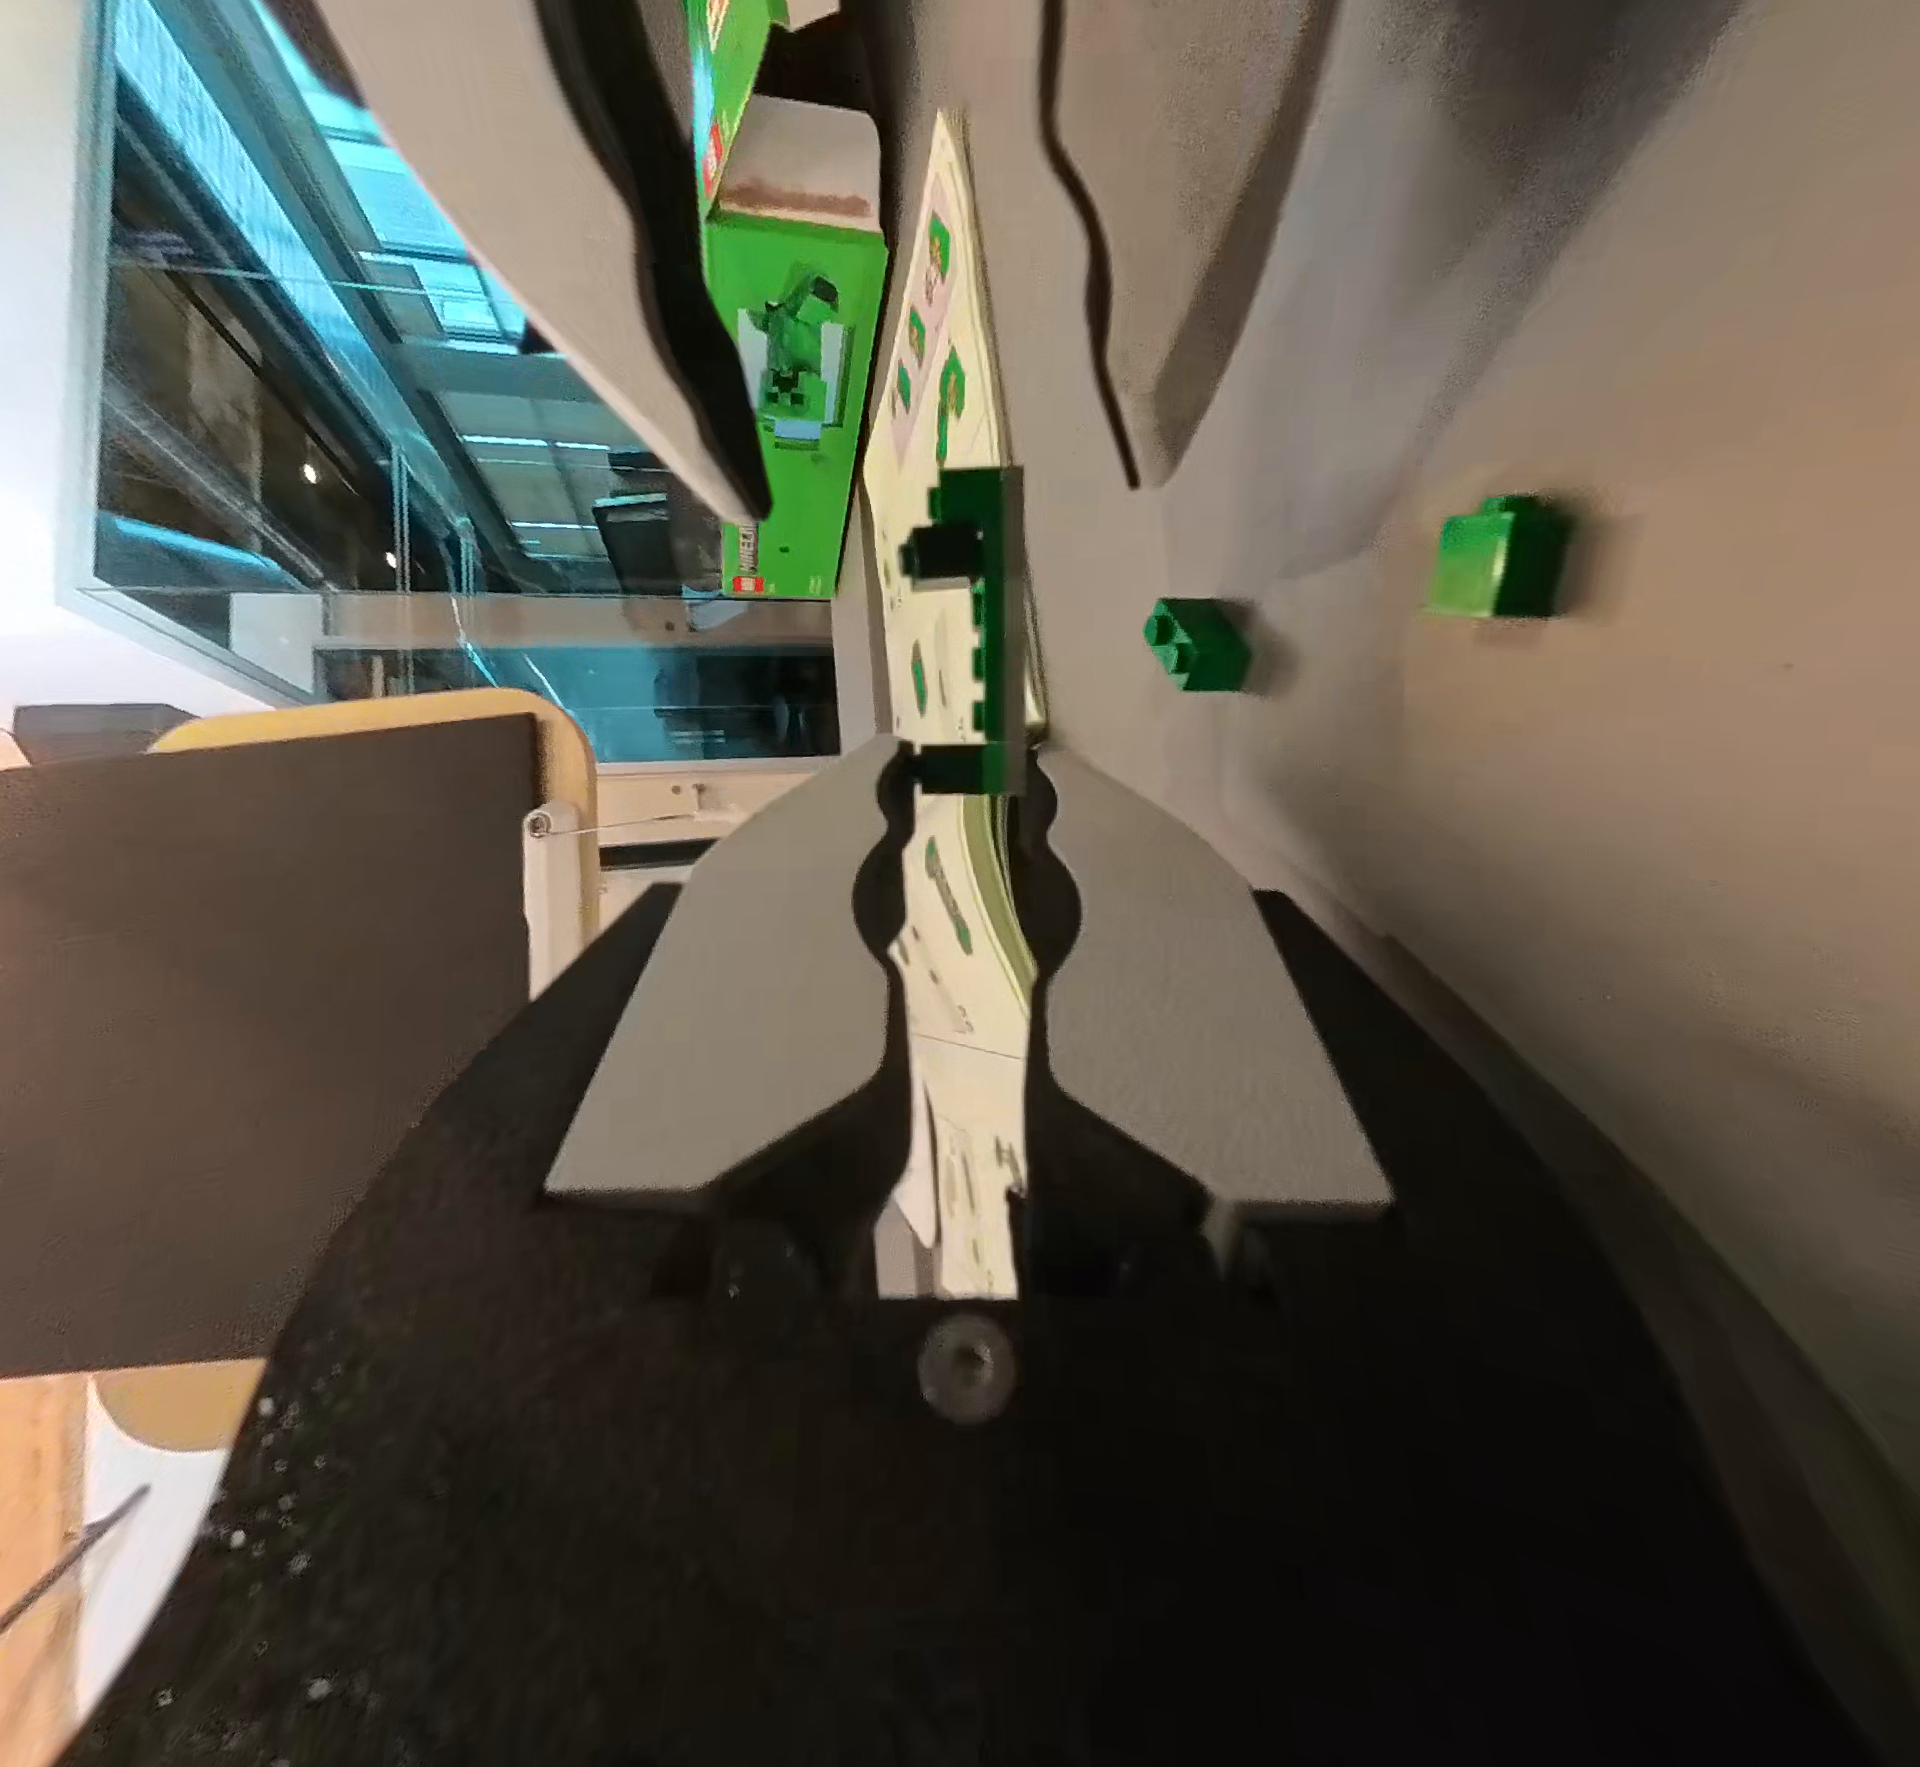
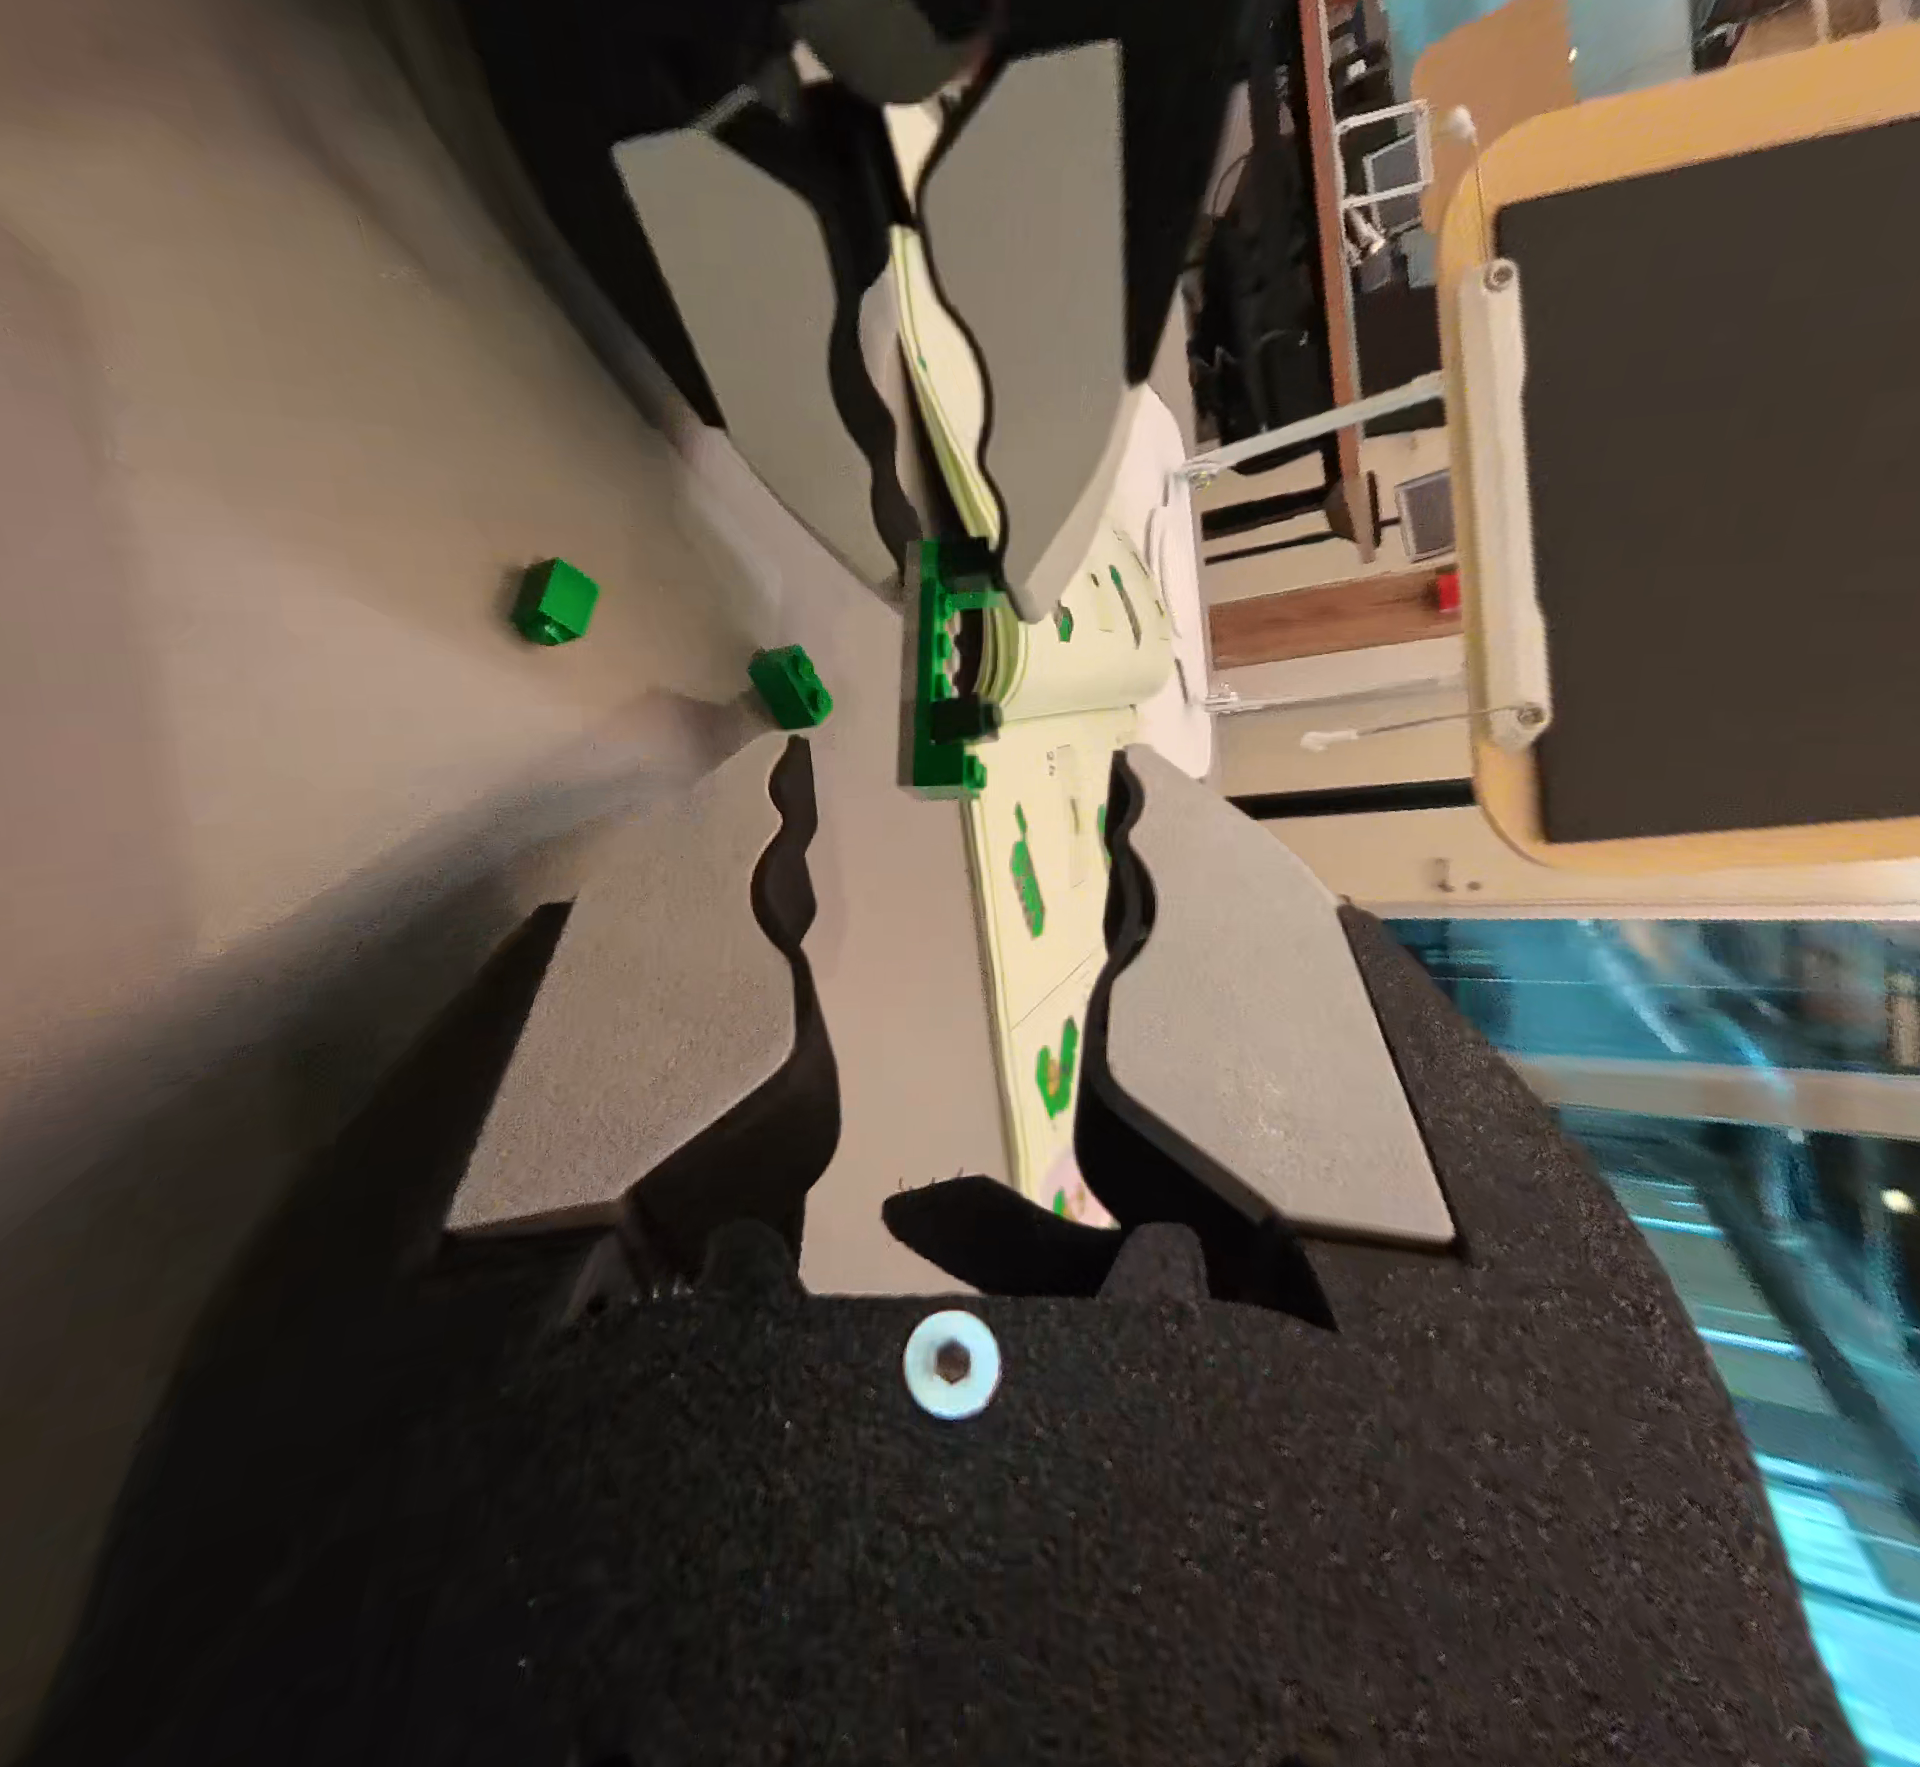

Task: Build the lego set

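Seemingly clamped, green plate (image 1: 992, 621) at left hand-held gripper (image 1: 971, 767) tips.

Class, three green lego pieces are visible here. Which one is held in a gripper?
The long green plate: the left gripper pinches its end. The two small green bricks lie loose on the table.

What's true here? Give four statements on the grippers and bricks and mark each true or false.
1. The left gripper grips the green plate. True.
2. The right gripper holds a brick. False: it is open and empty.
3. Two green bricks lie loose on the table. True.
4. The plate bears red bricks. False: black bricks sit on it.
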Demonstrator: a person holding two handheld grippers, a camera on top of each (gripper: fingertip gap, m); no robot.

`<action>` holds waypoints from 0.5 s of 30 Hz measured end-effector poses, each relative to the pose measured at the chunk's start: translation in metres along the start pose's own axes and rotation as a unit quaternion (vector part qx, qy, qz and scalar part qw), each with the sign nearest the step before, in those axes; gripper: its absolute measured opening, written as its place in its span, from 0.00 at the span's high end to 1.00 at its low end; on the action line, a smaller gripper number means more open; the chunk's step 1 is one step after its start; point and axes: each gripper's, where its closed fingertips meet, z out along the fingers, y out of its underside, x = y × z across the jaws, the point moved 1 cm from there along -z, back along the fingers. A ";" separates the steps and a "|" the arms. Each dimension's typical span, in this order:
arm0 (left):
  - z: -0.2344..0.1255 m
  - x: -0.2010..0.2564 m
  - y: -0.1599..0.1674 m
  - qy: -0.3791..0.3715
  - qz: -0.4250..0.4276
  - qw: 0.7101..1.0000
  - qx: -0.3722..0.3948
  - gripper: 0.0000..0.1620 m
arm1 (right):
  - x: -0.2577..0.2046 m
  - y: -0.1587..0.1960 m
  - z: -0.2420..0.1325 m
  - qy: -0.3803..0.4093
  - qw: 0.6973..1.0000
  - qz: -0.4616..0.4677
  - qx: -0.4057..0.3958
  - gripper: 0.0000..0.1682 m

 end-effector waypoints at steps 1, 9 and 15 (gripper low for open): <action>0.000 0.000 0.000 0.002 -0.004 1.000 0.001 0.88 | 0.000 0.000 0.002 0.005 1.000 -0.011 -0.001 0.68; -0.003 0.002 -0.009 0.010 -0.014 1.000 0.018 0.89 | -0.008 -0.004 0.011 0.020 0.998 -0.061 -0.003 0.82; -0.006 0.001 -0.012 0.009 -0.019 1.000 0.020 0.88 | -0.002 0.000 0.011 0.019 0.999 -0.035 -0.021 0.87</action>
